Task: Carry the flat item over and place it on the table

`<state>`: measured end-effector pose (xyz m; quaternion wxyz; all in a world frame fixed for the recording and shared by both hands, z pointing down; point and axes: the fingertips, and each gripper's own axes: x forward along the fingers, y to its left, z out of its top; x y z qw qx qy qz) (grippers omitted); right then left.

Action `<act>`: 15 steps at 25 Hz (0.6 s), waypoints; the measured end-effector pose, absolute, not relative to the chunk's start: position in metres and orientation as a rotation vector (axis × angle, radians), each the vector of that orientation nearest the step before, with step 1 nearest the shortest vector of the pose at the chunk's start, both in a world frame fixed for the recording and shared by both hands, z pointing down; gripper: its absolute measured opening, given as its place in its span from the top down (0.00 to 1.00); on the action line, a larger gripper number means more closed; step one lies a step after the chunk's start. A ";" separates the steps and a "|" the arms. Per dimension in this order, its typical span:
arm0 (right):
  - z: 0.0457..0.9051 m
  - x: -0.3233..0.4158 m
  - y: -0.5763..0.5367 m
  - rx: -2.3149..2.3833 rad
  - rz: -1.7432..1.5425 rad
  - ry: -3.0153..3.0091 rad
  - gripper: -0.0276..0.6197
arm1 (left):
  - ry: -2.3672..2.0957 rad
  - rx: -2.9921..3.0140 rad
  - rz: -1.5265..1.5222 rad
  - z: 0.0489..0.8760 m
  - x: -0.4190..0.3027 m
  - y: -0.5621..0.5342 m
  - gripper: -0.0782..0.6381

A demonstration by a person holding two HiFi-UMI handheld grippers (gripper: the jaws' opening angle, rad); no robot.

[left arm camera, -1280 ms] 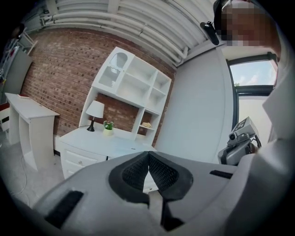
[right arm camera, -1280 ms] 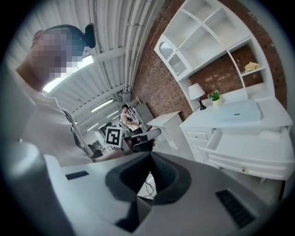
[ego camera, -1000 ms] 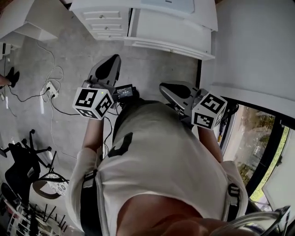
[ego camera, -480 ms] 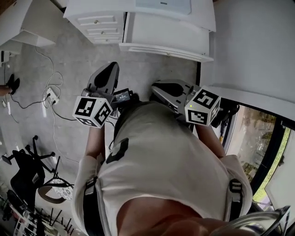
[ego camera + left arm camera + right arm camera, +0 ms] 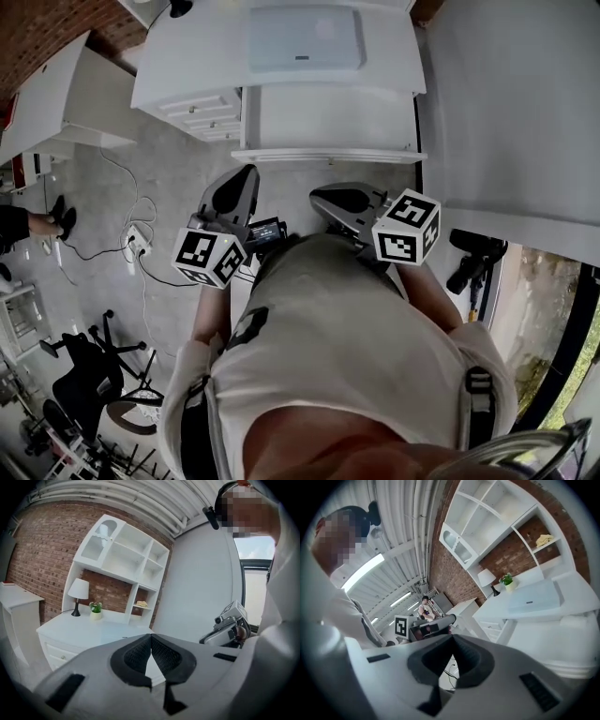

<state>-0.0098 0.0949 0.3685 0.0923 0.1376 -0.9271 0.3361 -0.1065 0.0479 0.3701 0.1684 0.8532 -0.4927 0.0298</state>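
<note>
The person walked closer to the white desk, where the flat item lay on top, but the left gripper and the right gripper were both squeezed shut and empty, so nothing was picked up yet.

Red brick wall, white shelving, table lamp, grey concrete floor, tall window, black office chair

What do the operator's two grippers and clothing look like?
The left gripper and right gripper have grey moulded shells with black textured pads. The left cube and right cube are white with black square markers. The person wears a pale shirt with dark straps.
</note>
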 end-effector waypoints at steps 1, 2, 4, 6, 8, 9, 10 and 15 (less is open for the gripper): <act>0.368 -0.001 0.088 0.415 1.023 -2.763 0.94 | -1.399 2.432 0.094 0.368 -0.098 0.042 0.87; 0.368 0.007 0.081 0.416 1.045 -2.770 0.94 | -1.396 2.433 0.099 0.367 -0.090 0.036 0.87; 0.368 0.023 0.069 0.409 1.076 -2.780 0.94 | -1.381 2.429 0.106 0.367 -0.073 0.026 0.86; 0.370 0.038 0.057 0.397 1.095 -2.787 0.94 | -1.366 2.423 0.136 0.369 -0.057 0.017 0.69; 0.373 0.053 0.046 0.384 1.118 -2.787 0.94 | -1.372 2.424 0.182 0.372 -0.042 0.009 0.69; 0.374 0.060 0.040 0.378 1.133 -2.786 0.94 | -1.383 2.423 0.205 0.373 -0.035 0.005 0.69; 0.375 0.067 0.035 0.370 1.149 -2.784 0.94 | -1.398 2.421 0.227 0.374 -0.030 0.001 0.69; 0.385 0.088 0.014 0.303 1.210 -2.770 0.94 | -1.469 2.383 0.306 0.380 -0.014 -0.013 0.72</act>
